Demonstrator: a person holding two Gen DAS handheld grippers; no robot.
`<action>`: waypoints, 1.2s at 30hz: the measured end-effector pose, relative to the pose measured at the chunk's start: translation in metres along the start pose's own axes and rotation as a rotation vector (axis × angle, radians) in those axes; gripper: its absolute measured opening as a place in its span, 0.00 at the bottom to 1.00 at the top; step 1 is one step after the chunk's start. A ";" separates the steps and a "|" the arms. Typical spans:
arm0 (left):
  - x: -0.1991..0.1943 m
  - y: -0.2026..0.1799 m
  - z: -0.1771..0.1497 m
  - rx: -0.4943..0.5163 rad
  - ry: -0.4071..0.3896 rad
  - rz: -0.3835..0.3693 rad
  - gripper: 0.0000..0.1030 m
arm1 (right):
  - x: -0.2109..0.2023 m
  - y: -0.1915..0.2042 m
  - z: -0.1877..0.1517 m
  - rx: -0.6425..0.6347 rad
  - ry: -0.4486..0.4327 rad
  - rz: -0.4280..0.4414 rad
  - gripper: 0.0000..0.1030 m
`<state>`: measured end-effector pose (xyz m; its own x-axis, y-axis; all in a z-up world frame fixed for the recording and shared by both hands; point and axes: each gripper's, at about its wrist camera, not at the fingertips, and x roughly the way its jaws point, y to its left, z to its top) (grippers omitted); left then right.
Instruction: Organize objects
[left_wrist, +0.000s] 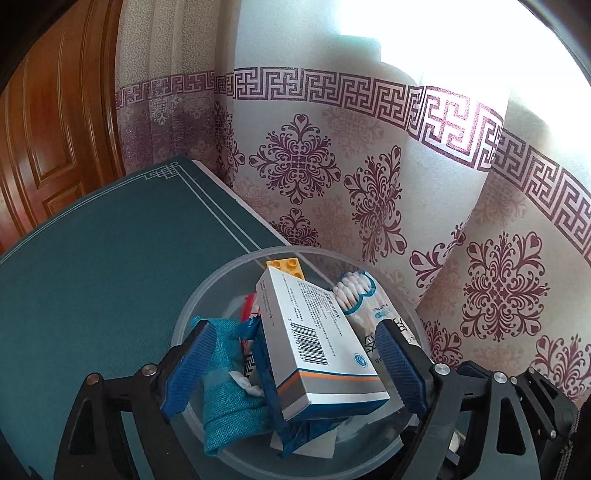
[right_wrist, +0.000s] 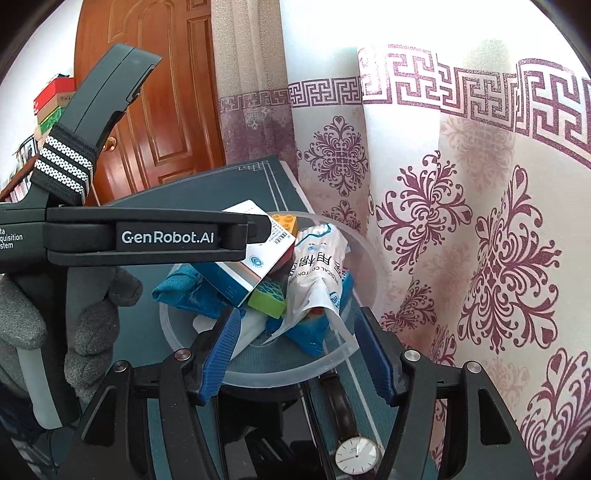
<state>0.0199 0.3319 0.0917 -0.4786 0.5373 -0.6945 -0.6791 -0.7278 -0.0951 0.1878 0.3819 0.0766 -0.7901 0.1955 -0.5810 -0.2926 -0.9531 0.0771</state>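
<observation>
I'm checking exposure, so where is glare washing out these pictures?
Left wrist view: the window light behind the curtain blows out the top right to pure white. Right wrist view: the curtain is evenly lit, and the watch dial reads clearly.

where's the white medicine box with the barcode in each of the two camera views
Left wrist: the medicine box sits low in the centre, tilted, between the left gripper's open blue fingers, over the clear bowl.
Right wrist: the medicine box is at centre, half hidden by the left gripper's arm.
Shared landmark: the yellow brick at the bowl's far side.
</observation>
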 end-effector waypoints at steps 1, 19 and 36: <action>-0.001 0.002 0.000 -0.007 0.000 0.001 0.91 | 0.000 0.000 0.000 0.002 -0.001 0.001 0.64; -0.048 0.030 -0.041 -0.017 -0.087 0.235 1.00 | -0.001 0.002 -0.005 0.034 0.049 -0.007 1.00; -0.079 0.032 -0.066 -0.097 -0.088 0.265 1.00 | -0.011 0.012 0.000 -0.059 0.074 -0.040 1.00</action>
<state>0.0725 0.2380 0.0970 -0.6818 0.3549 -0.6398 -0.4694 -0.8829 0.0105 0.1933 0.3685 0.0839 -0.7355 0.2179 -0.6415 -0.2892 -0.9573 0.0064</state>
